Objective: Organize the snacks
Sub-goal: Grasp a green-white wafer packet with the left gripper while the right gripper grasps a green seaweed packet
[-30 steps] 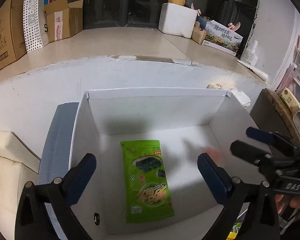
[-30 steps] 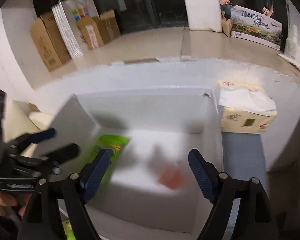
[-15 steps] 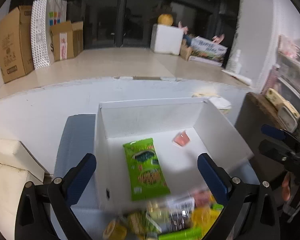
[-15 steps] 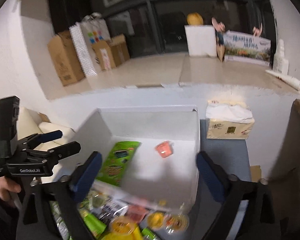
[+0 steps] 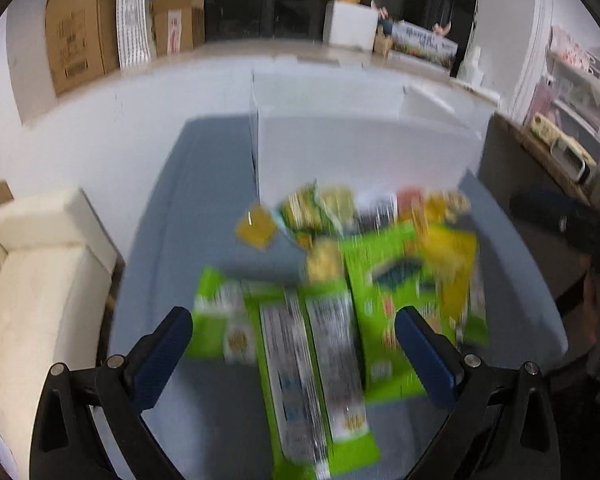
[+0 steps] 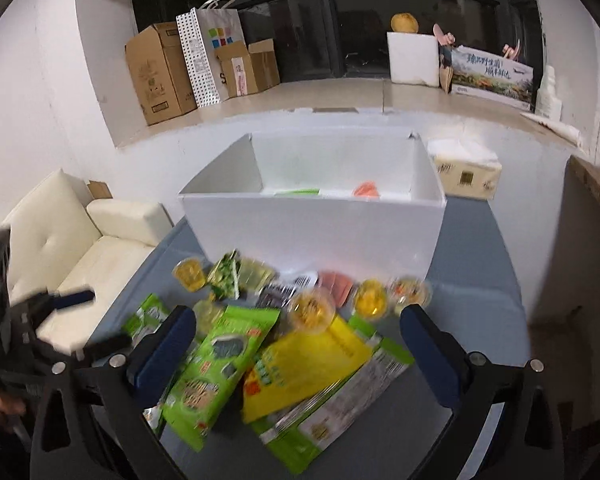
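right gripper point(image 6: 298, 336) fingers point(image 6: 168, 340) spread wide after just opening, nothing between them, above the snack pile point(image 6: 284, 344) just in front of the white box point(image 6: 312, 232). left gripper point(image 5: 294, 342) fingers wide too, empty, over the same pile. one green packet point(image 6: 300, 191) and a pink cup point(image 6: 366, 190) inside the box. tissue pack point(image 6: 466, 172) beside the box on the blue counter point(image 6: 476, 304).

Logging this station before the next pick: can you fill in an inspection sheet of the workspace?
Surface: blue-grey table top, mostly covered in front.
Job's things: white box holds a green packet and a pink cup; snack pile in front.
Clutter: tissue box beside the box.
Grippers: left gripper open; right gripper open; both empty above the pile.
Cables: nothing seen.
Surroundings: cream sofa, cardboard boxes on a ledge.
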`<state>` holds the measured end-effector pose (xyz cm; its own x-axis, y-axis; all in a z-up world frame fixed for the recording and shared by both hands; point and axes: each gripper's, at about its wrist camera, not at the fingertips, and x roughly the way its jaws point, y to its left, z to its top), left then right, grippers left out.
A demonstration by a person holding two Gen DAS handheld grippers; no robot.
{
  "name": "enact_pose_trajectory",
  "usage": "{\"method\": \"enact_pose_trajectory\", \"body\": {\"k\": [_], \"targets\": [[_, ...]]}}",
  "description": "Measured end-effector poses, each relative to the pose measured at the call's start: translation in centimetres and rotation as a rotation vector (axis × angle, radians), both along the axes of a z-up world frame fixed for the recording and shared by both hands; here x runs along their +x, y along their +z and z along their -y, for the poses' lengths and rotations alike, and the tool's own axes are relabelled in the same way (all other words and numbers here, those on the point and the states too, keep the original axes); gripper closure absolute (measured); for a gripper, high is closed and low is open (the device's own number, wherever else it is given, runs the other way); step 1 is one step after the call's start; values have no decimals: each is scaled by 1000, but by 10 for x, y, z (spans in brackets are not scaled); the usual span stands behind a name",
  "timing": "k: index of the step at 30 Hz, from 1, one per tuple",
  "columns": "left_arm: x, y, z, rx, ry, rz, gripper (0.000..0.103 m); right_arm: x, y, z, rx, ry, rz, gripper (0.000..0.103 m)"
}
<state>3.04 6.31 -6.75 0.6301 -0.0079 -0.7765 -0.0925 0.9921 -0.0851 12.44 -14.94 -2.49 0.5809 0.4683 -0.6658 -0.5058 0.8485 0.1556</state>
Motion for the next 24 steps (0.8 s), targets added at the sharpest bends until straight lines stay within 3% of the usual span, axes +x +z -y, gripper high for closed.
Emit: {"method": "enact_pose_trajectory", "body": {"k": [6,10,11,12,14,19,24], "targets": [[-1,-32,12,-12,28,-67,0,-17,2,4,-14,-6,8,0],[11,-42,19,44,50,-80,1,-23,0,9,-10,-32,-2,0],[14,-46,18,45,66,-90,10,-24,-1,11,-7,-34,-10,0],[17,-49,17,47,78,-101,27,-24,-3,13,-4,-40,-18,0],[19,-55,11,14,86,-117,29,-25,-6,15,-2,-48,-31,0],[10,-42,-1,-30,102,-68,32,-21,-17,16,12,-56,-79,0],[-4,-16,-15,-76,115,11,32,-20,-33,-8,-1,22,-126,0]]}}
